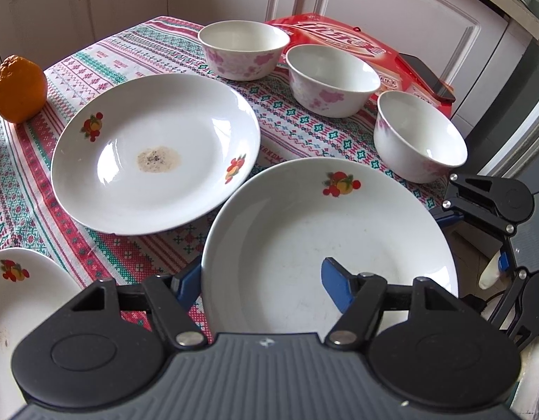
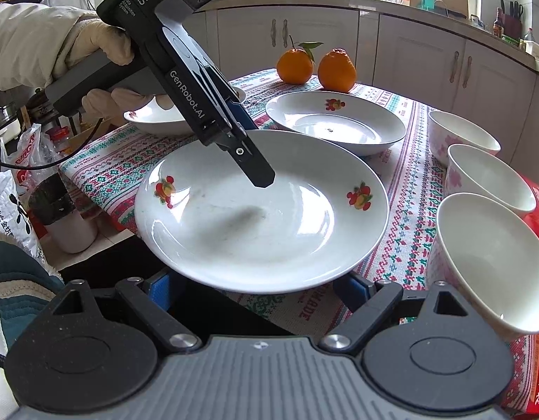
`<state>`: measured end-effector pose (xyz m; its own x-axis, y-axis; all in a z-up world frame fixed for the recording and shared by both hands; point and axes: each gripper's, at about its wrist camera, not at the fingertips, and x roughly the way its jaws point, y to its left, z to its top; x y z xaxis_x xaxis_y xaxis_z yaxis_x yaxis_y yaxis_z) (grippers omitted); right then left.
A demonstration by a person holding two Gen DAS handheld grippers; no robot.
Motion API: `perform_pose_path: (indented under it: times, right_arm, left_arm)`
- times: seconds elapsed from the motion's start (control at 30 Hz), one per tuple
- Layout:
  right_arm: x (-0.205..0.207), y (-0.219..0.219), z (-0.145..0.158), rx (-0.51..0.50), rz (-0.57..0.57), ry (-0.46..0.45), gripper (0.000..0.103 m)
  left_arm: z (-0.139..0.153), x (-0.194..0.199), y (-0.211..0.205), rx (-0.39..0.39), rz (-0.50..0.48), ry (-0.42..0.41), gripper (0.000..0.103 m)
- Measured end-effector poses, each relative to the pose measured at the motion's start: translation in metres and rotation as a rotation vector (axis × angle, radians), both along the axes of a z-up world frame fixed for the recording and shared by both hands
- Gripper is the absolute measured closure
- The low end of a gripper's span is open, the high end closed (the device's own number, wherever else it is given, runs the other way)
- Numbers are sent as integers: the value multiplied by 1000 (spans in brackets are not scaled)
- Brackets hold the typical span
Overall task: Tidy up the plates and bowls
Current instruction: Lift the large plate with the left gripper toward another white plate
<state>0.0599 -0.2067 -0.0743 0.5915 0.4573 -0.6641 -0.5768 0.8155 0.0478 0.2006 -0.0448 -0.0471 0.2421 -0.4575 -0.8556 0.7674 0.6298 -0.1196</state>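
Surface (image 2: 406, 189): covered by a cloth with red and green cross-stitch pattern. Lying on it: two oranges (image 2: 316, 64) at the far end; a deep white plate with a stain (image 1: 155, 154) at centre; another fruit-motif plate (image 1: 14, 301) at the near left edge; three white bowls with pink flowers (image 1: 332, 78) in a row; a red box (image 1: 343, 40) under the cloth's far corner, bearing a dark phone (image 1: 428, 77).

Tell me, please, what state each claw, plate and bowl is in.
Left claw: open, straddling near plate's rim.
Right claw: open, empty.
Near plate: upright, unstacked.
Far plate: stained at centre.
Far bowl: upright, empty.
Middle bowl: upright, empty.
Near bowl: upright, empty.
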Motion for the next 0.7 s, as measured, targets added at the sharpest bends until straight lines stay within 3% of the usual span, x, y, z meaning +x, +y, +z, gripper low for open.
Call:
perform_pose_path:
  times: [0.7]
  right_arm:
    - [5,9,16,-9,36,14,10]
  left_arm:
    - [13,-7,21,-38,33,-20,33]
